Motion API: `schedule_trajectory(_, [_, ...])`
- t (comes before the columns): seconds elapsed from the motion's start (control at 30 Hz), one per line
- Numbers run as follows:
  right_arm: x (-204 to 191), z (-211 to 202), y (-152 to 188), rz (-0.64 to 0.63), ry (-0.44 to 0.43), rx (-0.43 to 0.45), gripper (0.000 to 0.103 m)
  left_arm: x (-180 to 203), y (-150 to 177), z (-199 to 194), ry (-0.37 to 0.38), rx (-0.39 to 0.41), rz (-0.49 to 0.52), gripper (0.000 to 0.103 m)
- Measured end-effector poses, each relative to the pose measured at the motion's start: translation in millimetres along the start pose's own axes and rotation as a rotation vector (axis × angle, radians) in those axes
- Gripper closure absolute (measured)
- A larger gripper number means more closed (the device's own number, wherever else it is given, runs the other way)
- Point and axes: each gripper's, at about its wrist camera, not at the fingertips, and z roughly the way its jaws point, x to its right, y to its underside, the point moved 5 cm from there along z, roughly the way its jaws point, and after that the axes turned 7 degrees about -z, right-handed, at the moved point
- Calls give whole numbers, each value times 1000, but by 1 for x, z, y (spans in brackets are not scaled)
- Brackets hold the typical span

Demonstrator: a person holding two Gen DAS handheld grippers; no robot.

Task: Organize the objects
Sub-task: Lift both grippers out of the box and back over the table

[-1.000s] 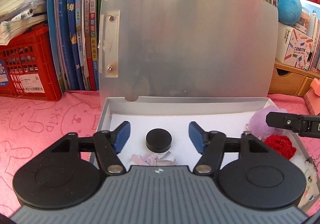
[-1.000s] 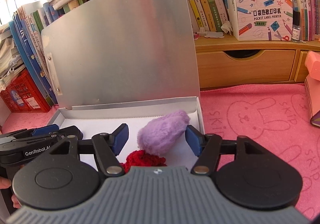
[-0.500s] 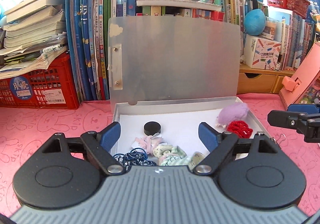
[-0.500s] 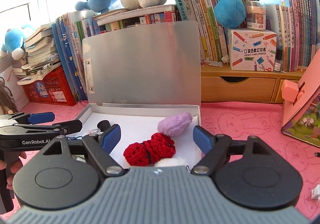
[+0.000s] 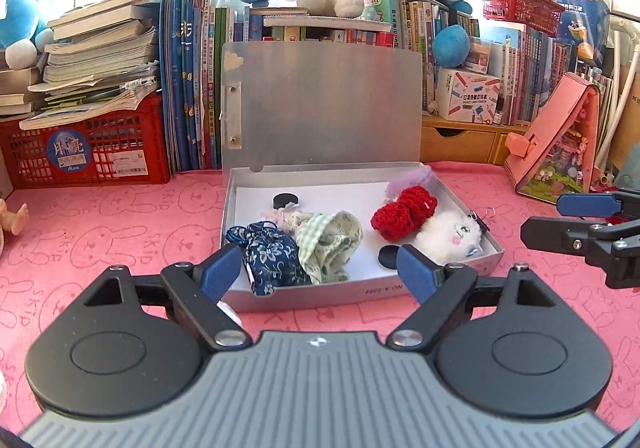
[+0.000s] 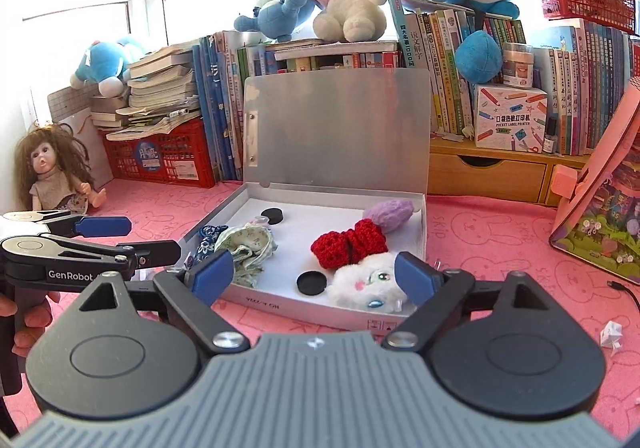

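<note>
An open silver box [image 5: 493,250] with its lid standing upright lies on the pink mat. Inside are a blue floral pouch [image 5: 272,262], a green checked cloth [image 5: 334,242], two black discs [image 5: 286,201], a red crocheted bow [image 5: 402,215], a purple fluffy piece [image 5: 408,179] and a white plush charm [image 5: 448,236]. My left gripper [image 5: 319,272] hangs open in front of the box's near wall, holding nothing. My right gripper [image 6: 314,276] hovers at the near right corner above the white plush charm [image 6: 368,284]; its jaws are opening and nothing is gripped.
Upright books, plush toys and a red crate [image 5: 88,151] line the back. A wooden drawer shelf [image 6: 488,171] and a pink toy house [image 5: 556,143] stand at the right. A doll [image 6: 52,175] sits far left. A crumpled paper scrap [image 6: 610,334] lies on the mat.
Both grippers have drawn back and upward out of the box and their jaws have widened. The black disc and the purple fluffy piece stay inside the box.
</note>
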Motion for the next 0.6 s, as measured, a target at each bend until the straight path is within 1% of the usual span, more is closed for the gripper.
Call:
schedule_trajectory(0.17, [-11, -22, 20, -23, -8, 12, 9, 1, 26, -20, 10, 7, -15, 15])
schedule_trajectory(0.27, [-17, -33, 31, -38, 5, 26, 9, 1, 39, -29, 18, 10, -23, 15])
schedule_trajectory(0.37, [-20, -43, 40, -46, 1, 40, 7, 0, 54, -37, 25, 13, -39, 15])
schedule_trajectory(0.6, [-29, -61, 64, -55, 8, 47, 6, -11, 82, -50, -19, 29, -39, 15])
